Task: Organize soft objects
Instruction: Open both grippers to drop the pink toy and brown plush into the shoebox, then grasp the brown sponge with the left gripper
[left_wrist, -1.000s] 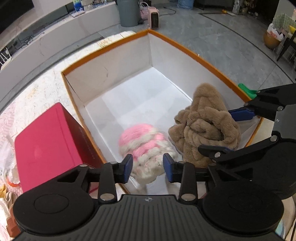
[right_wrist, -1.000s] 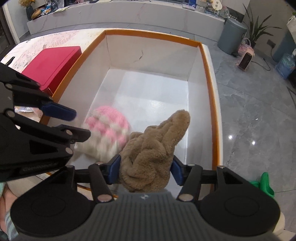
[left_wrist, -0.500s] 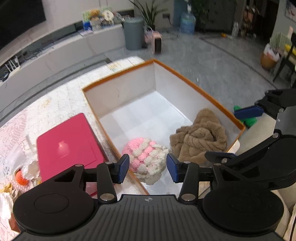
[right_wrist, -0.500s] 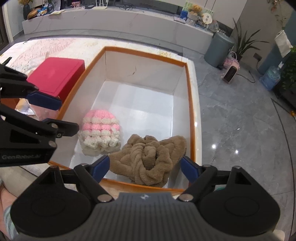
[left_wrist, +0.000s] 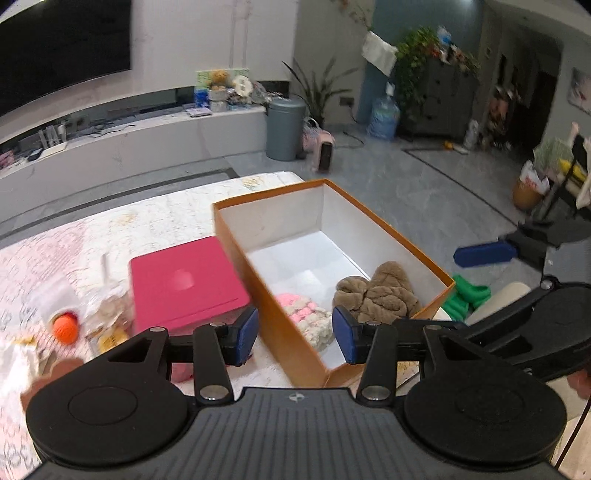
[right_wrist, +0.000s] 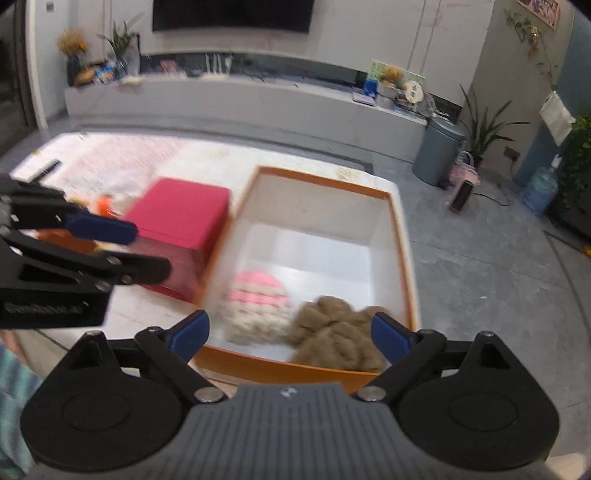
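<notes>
- Left wrist view:
  - Left claw (left_wrist: 294, 333) apart, just been opening, with nothing between the pads; seen above the near corner of the box (left_wrist: 284, 339).
  - Pink knit (left_wrist: 306, 314) and brown plush (left_wrist: 376, 295) both down on the box floor, at the near end, side by side and apparently touching.
  - Box's long axis running from upper left to lower right here; far half bare.
  - Brown plush a rounded, braided lump, slightly wider than deep, lying across the box's short side; no clear front or tip.
  - Red box (left_wrist: 184, 284) just beside the orange wall on the surface (left_wrist: 110, 229); green thing (left_wrist: 465, 299) outside the far wall, kind unclear.
- Right wrist view (blurred):
  - Right claw (right_wrist: 291, 334) wide apart, just been opening, with nothing pressed between the pads; above the near wall.
  - Box running straight away from the lens, with the pink knit on the left and the brown plush on the right, along the near wall.
- Judged step: getting clear of the box after a drop, then on to the next soft thing.
  - Best done by lifting straight up, with the pads kept apart so no fibre snags.
  - Worth keeping clear of the orange rim, a light box being easy to nudge.
  - Worth filling the bare far half next.
</notes>
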